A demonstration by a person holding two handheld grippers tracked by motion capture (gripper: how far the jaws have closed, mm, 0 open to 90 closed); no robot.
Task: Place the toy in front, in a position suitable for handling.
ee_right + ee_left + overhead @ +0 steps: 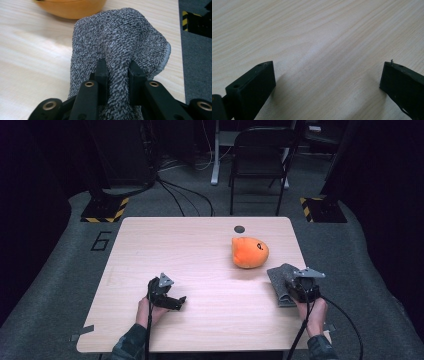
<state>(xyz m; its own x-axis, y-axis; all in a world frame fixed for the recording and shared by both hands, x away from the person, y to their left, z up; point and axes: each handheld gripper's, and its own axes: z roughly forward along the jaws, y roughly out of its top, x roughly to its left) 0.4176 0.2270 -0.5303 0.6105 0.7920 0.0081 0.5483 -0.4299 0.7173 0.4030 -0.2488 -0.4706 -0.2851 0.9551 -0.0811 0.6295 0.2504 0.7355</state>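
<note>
Right gripper was clamped on a cloth fold, left gripper jaws released; that thin pinch could've slipped, dragging toward the plush at 11 o'clock.

- My left gripper is black, with a grey three-cornered plate on top.
- Its jaws are flat black blocks, each with a small round hole near the tip.
- My right gripper matches it, plate included.
- Brass-ringed pivots dot its black linkage arms.
- A thin black cable trails from each gripper.
- My sleeves are dark and mottled.
</note>
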